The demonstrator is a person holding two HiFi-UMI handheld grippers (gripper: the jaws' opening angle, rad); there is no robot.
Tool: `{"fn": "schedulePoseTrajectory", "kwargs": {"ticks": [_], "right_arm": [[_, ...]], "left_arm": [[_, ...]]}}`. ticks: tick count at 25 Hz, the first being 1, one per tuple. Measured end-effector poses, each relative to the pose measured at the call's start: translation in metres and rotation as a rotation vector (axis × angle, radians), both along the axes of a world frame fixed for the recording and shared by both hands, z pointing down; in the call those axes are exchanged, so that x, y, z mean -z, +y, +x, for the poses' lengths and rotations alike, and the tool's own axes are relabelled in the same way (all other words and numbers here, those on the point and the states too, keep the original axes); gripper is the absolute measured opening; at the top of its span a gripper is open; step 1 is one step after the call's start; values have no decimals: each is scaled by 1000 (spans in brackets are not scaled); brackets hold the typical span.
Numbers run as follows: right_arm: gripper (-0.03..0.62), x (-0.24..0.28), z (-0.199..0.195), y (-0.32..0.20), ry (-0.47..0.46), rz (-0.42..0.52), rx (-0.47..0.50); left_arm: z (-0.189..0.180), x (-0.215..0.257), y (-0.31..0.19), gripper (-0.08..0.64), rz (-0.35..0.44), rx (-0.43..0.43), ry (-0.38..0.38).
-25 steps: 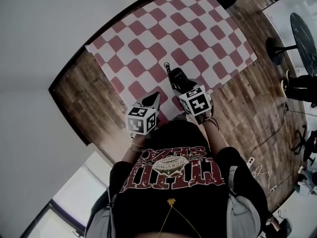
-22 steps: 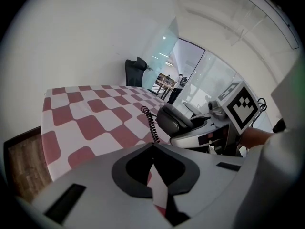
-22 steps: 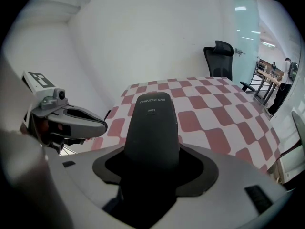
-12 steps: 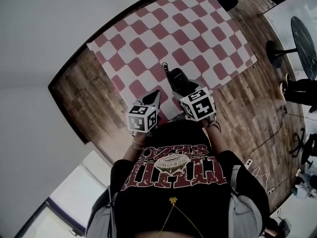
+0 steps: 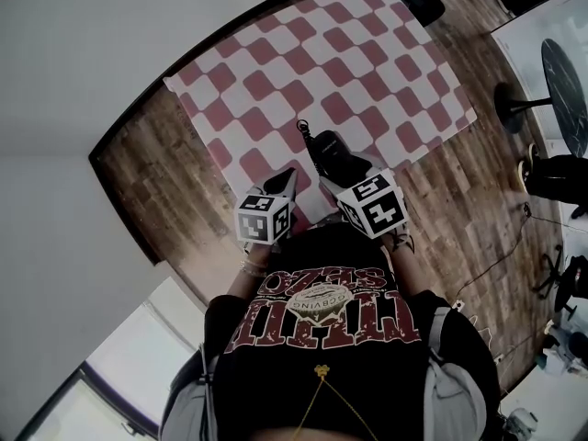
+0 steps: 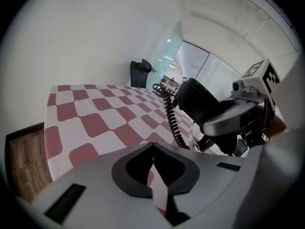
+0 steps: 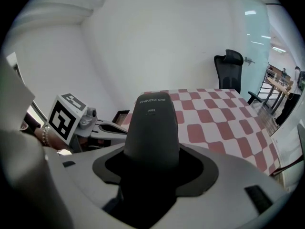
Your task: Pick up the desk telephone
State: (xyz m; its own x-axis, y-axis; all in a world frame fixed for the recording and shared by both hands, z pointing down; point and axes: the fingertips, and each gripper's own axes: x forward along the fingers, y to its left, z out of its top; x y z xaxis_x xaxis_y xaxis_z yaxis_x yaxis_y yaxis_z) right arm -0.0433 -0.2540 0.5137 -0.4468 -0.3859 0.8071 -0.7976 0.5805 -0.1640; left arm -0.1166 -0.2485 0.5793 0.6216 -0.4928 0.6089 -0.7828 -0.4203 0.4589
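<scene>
Black phone marked CHINOE, clamped in my right claw | left claw closed, empty | left gripper view, not right, shows coiled cord

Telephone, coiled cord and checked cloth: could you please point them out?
Telephone (image 7: 152, 128): right gripper view, its dark back.
Coiled cord (image 6: 173, 121): left gripper view, mid-coil.
Checked cloth (image 5: 303, 53): head view, bare far part.

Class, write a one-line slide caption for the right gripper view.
Right hand-held gripper clamped on a black telephone handset, checked tablecloth beyond.
</scene>
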Motion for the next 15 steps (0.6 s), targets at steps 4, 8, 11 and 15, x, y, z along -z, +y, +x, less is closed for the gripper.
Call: {"fn": "schedulePoseTrajectory", "kwargs": {"ticks": [4,8,11,15], "right_arm": [[281,11,-4,1,-7,4,20],[281,16,-7,4,-9,1,36],[281,20,-9,6,-8,2,52],[281,25,-11,8,-11,5,69]], "left_arm": [[-1,-2,1,7,-13,8,1],[0,-3,2,8,-20,12,8],[0,-4,3,8,-27,13,10],[1,-4,5,8,-28,13,11]]}}
